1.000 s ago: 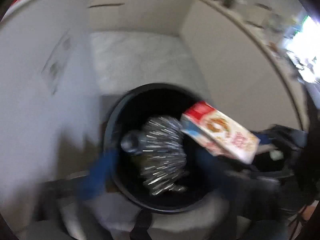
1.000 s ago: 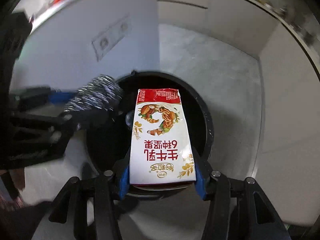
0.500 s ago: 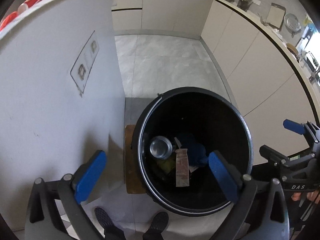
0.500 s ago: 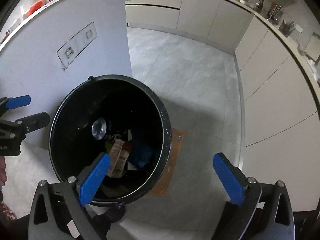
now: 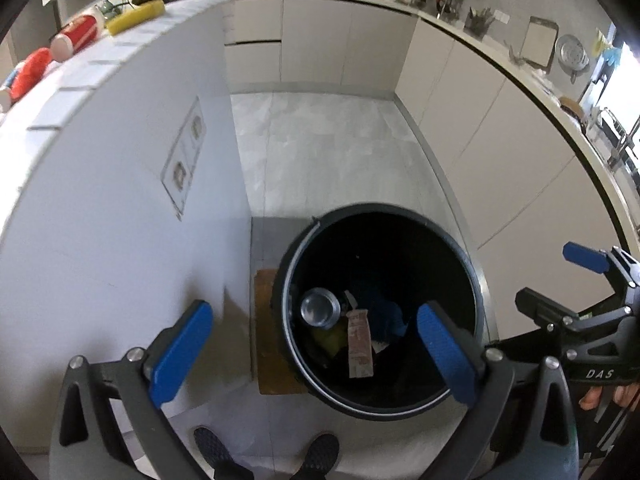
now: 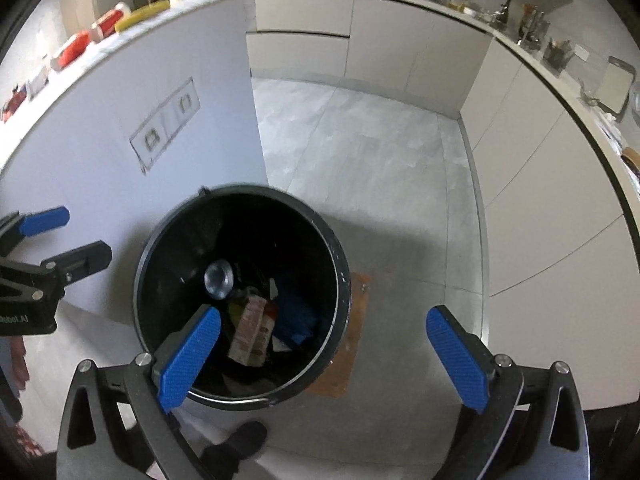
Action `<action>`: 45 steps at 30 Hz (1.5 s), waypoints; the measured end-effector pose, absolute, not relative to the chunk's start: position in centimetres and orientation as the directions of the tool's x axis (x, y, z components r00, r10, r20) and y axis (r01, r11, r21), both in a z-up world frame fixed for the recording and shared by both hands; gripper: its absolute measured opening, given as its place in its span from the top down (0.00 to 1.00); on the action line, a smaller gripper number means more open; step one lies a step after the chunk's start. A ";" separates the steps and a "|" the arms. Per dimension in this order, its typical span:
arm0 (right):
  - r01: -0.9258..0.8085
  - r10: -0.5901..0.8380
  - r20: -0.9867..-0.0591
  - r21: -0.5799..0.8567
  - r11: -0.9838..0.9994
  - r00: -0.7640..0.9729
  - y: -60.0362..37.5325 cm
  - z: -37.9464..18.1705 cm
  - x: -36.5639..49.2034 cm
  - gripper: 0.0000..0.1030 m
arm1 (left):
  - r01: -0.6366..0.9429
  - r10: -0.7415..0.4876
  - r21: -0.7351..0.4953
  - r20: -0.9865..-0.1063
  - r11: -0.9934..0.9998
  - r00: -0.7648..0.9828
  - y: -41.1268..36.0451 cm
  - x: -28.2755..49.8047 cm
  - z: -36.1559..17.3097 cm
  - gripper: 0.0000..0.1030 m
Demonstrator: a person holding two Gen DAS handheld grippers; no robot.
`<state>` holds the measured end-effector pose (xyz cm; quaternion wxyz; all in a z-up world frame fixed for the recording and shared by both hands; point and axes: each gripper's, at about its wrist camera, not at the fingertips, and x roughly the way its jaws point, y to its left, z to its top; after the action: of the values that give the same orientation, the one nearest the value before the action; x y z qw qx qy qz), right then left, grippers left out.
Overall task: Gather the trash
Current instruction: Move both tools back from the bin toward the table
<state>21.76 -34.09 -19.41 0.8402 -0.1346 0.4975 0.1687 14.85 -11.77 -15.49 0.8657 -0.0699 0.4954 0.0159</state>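
Both grippers, left gripper [image 5: 312,352] and right gripper [image 6: 324,352], are hovering spread wide and empty above the black bin [image 5: 472,280], the right's jaws having just opened, because the milk carton [image 6: 252,332] is lying inside on other trash.

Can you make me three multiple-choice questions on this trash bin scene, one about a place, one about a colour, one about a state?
1. Where is the carton?
A. inside the bin
B. on the floor
C. in the right gripper

2. What colour are the gripper pads?
A. red
B. blue
C. green

3. How is the left gripper?
A. shut on a can
B. shut and empty
C. open and empty

Answers: 1 A, the carton lies among the trash at the bin's bottom. 2 B, both pairs of pads are blue. 3 C, its jaws stand wide apart with nothing between them.
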 end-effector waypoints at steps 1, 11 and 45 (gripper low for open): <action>-0.413 0.150 -0.876 -0.061 0.909 0.459 -33.8 -18.9 21.6 0.00 | -0.096 -0.040 -0.105 -0.854 0.990 0.518 -11.6 14.7 -15.0 0.00; -0.394 0.166 -0.834 -0.065 0.917 0.526 -31.9 -14.2 20.0 0.00 | -0.094 -0.020 -0.095 -0.801 0.991 0.598 -9.9 12.5 -10.3 0.00; -0.456 0.317 -0.730 0.009 0.890 0.605 -7.7 -4.3 18.6 0.00 | -0.327 0.219 -0.053 -0.639 0.944 0.737 16.6 7.8 -3.7 0.00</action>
<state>18.60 -7.69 -4.32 0.8914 -0.0894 0.3879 0.2167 7.75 16.62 -3.69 0.9285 -0.0809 0.3313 0.1471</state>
